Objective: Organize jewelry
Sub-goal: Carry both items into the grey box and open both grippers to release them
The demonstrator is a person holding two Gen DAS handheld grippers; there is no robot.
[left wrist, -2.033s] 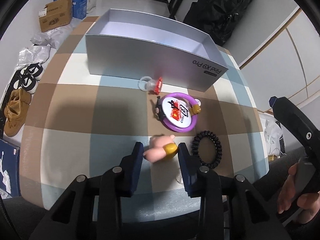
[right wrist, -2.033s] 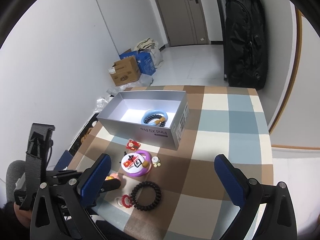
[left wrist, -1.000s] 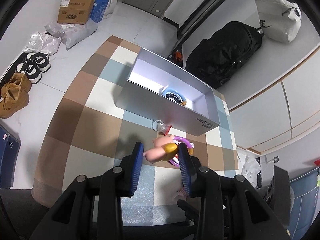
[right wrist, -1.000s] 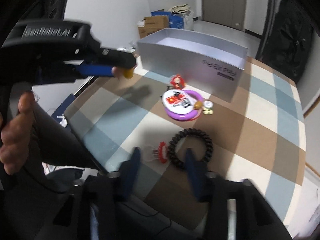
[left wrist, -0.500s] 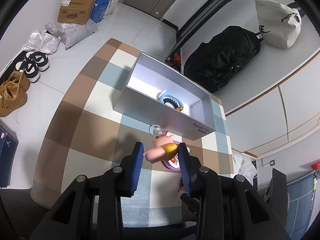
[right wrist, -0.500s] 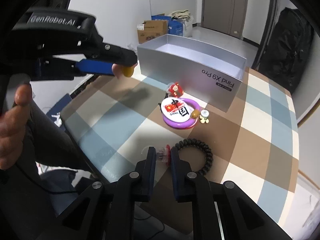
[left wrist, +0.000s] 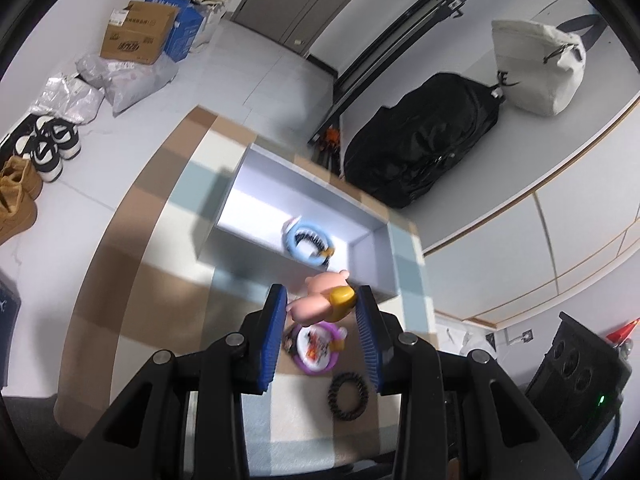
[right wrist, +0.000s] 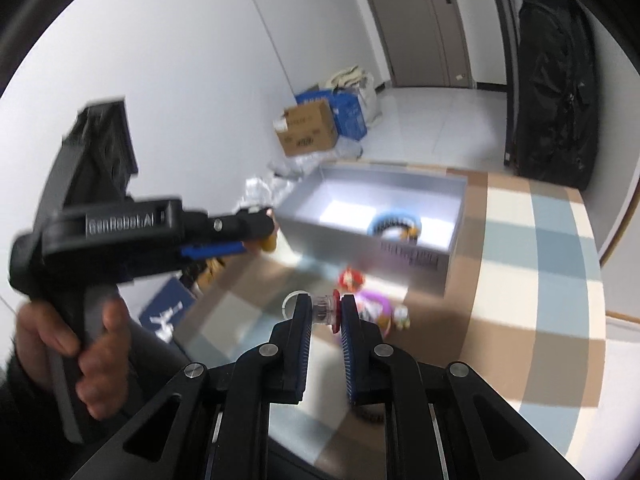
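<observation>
My left gripper (left wrist: 321,300) is shut on a pink figure with a yellow part (left wrist: 318,304), held above the table just in front of the grey box (left wrist: 260,212). A blue ring with a dark beaded piece (left wrist: 306,242) lies inside that box. In the right wrist view, my right gripper (right wrist: 325,309) is shut on a small clear and red charm (right wrist: 328,310), lifted off the table. Below lie a purple ring with a badge (right wrist: 374,304), a red charm (right wrist: 351,278) and a small white and yellow piece (right wrist: 401,316). A black spiral hair tie (left wrist: 347,391) sits near the front edge.
The checked tablecloth (right wrist: 532,280) has bare room on its right side. A hand (right wrist: 92,360) grips the left gripper's handle at the left. Beyond the table are a black bag (left wrist: 420,152), cardboard boxes (left wrist: 136,34) and shoes (left wrist: 48,144) on the floor.
The right gripper closed on the clear and red charm and lifted it off the table. The left gripper kept its hold on the pink figure and tilted slightly toward the box.
</observation>
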